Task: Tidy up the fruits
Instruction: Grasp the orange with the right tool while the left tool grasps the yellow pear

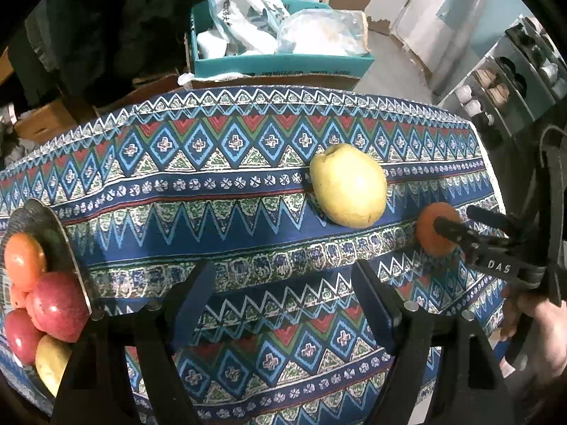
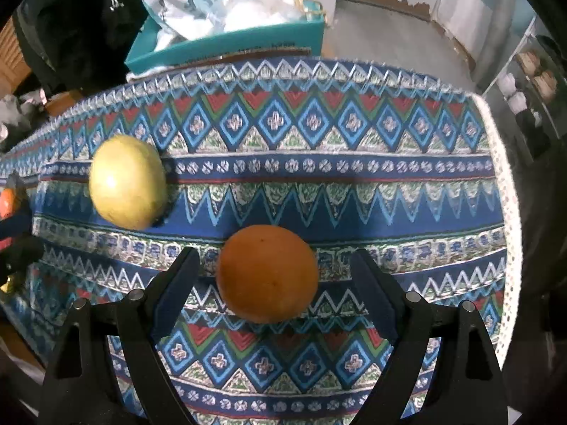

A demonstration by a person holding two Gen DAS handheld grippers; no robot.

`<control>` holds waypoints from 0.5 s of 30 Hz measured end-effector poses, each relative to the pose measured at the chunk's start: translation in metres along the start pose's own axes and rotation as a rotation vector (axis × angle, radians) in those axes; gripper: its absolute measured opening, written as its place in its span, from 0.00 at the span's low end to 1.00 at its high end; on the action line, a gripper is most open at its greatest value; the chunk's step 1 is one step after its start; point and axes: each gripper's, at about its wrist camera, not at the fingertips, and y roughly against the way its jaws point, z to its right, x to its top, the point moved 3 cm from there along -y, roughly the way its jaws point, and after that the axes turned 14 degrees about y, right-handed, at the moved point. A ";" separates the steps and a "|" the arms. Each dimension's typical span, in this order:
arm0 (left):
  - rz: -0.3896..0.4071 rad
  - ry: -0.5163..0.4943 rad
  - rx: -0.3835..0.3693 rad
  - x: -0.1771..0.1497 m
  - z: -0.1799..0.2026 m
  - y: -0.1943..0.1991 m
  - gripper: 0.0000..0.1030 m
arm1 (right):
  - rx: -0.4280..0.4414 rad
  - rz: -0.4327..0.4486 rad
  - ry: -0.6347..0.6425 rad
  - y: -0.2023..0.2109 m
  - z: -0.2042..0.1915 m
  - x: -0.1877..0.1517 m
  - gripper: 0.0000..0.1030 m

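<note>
While the right hand-held gripper (image 2: 273,272) stands wide open with the orange (image 2: 266,272) between its fingers, neither pad touching it, the left hand-held gripper (image 1: 283,283) hovers open and empty over the patterned worktop (image 1: 248,184). A yellow pear (image 1: 349,185) lies near the orange. More fruit fills a dark plate (image 1: 53,219) at the left edge.

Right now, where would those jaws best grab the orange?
Across the orange's widest middle, coming level from the near side as the right gripper already does. It is round and sits free on the tablecloth, with one open jaw on each side.
</note>
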 end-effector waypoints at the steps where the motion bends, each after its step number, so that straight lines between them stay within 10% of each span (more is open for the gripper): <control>1: -0.002 0.003 -0.002 0.001 0.000 -0.003 0.78 | 0.012 -0.006 -0.006 -0.004 0.001 -0.001 0.84; 15: -0.027 -0.021 -0.059 0.013 0.040 -0.032 0.81 | 0.069 -0.039 -0.014 -0.029 0.002 -0.006 0.65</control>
